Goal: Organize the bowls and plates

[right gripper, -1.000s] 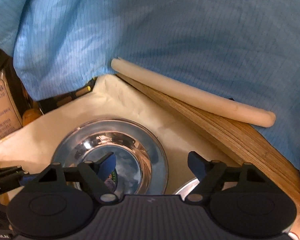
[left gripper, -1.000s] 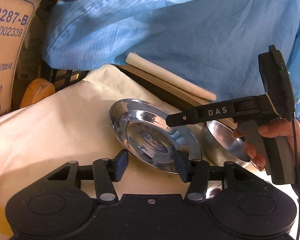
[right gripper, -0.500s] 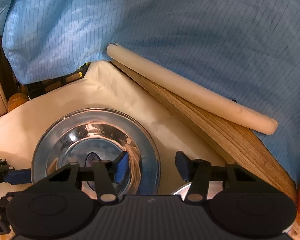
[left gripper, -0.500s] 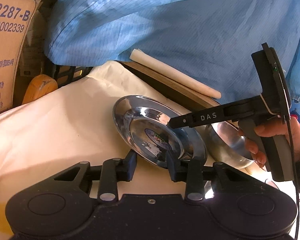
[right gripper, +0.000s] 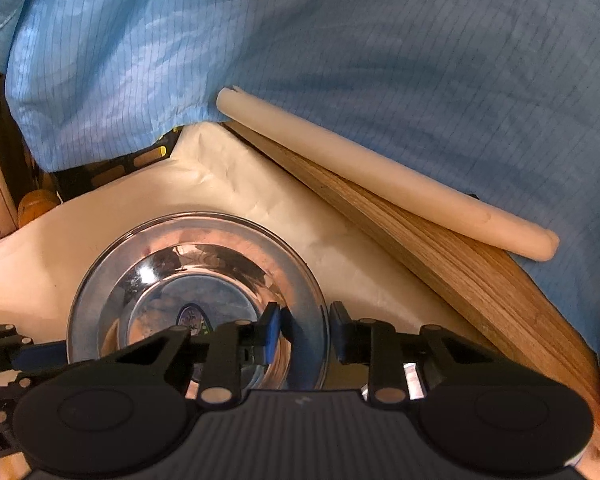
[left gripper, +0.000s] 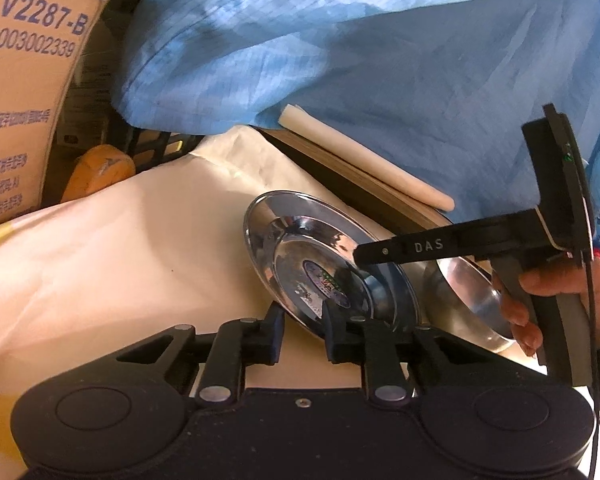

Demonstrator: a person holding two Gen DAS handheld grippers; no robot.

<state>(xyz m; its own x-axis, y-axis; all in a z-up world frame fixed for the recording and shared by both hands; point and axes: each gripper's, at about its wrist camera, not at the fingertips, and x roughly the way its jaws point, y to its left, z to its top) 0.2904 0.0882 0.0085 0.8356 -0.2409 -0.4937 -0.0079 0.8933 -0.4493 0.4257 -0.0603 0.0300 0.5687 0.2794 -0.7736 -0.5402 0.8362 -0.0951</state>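
While the cream cloth (left gripper: 112,248) is lying under everything, the steel plate (left gripper: 300,248) is sitting on it with its near rim between the closing jaws of the left gripper (left gripper: 302,334), pads not yet pressing. The right gripper (right gripper: 304,330) is straddling the plate's opposite rim, jaws also closing, gap remaining. Only the left wrist view is showing the steel bowl (left gripper: 468,300) just beside the plate and the hand (left gripper: 560,292) gripping the right tool.

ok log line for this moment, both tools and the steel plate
left tool: closing on near rim of round steel plate | right tool: closing on its opposite rim | plate: on cream cloth | steel bowl: beside plate
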